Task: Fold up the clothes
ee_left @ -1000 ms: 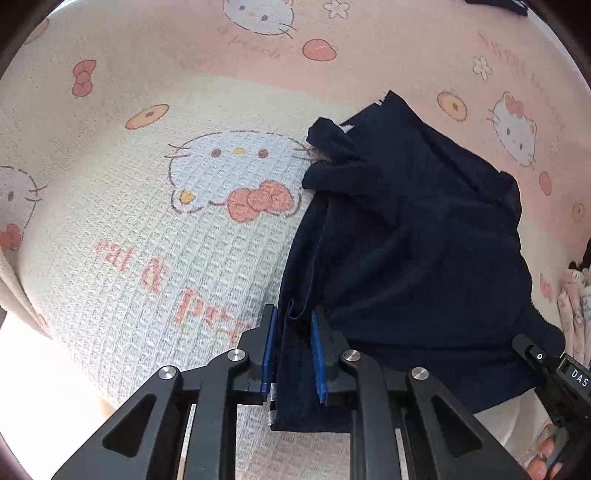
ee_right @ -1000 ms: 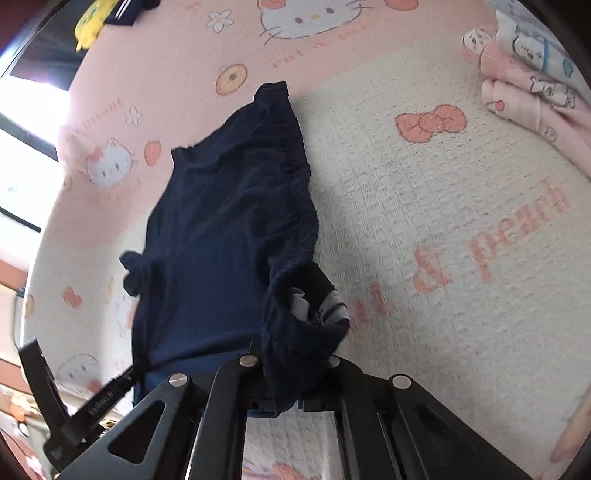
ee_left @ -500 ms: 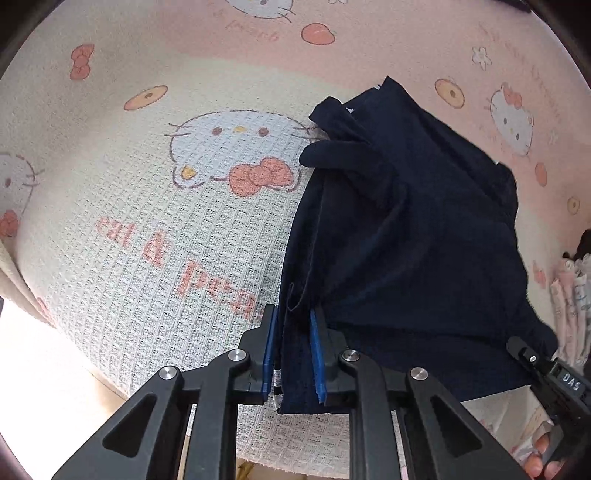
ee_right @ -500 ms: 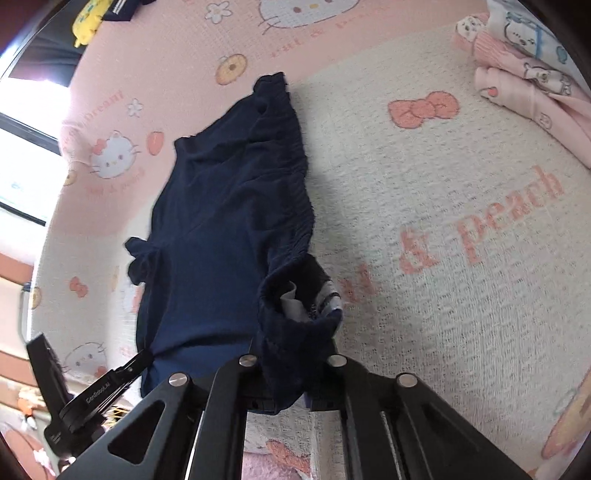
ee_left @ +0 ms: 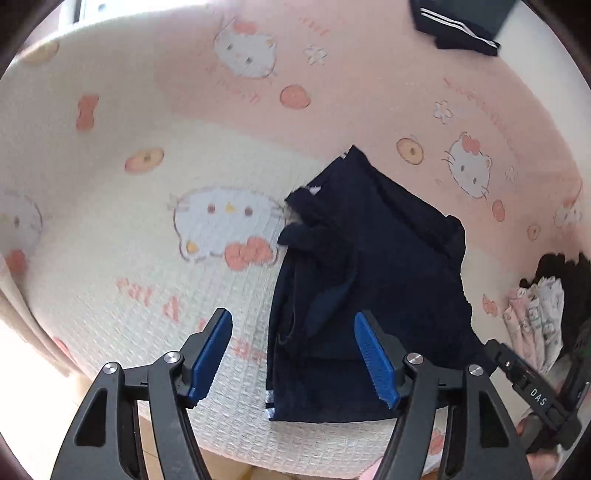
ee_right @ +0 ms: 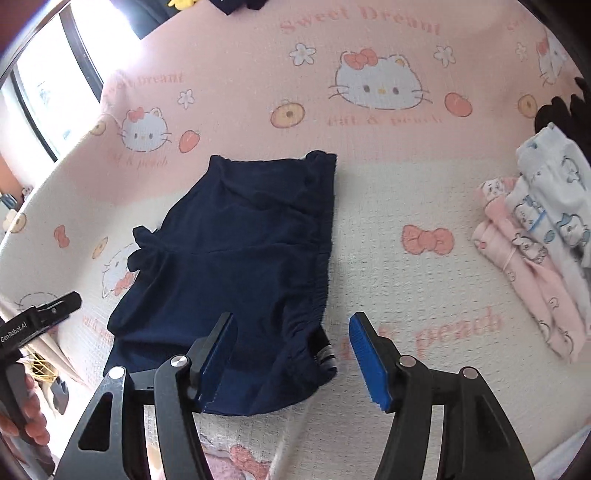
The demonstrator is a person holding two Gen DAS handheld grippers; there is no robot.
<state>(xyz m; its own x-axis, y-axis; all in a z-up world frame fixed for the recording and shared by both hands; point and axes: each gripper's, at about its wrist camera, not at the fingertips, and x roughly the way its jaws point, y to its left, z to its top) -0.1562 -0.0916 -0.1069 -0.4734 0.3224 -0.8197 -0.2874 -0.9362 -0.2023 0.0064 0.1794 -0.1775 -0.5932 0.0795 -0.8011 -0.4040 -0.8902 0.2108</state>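
On the bed: navy shorts [ee_right: 236,258] spread across a pink and cream cartoon-cat blanket [ee_right: 388,229], near the front edge.
Lie of the garment: doubled over on itself, elastic waistband down the right side in the right wrist view, one tied cord end sticking out at the left, striped trim peeking at the near corners.
Left gripper [ee_left: 295,354]: jaws spread wide, nothing between them, hovering over the near left hem of the shorts.
Right gripper [ee_right: 291,354]: likewise wide apart and empty, above the near right corner by the waistband.
Progress, as a judgement: one fold looks laid, both tools let go; wrinkles near the middle and a loose flap at the far left corner suggest smoothing or a further fold may remain, though impossible to say for sure.
Done pile: folded pale baby clothes [ee_right: 532,251] stacked at the right, well apart from the shorts.
Only in the left wrist view: a dark garment with white stripes [ee_left: 454,26] at the far edge of the bed, and the lighter blue inner flap showing in the shorts' fold.
Only in the right wrist view: a bright window [ee_right: 48,88] at far left, the whole waistband, the full outline of the shorts.
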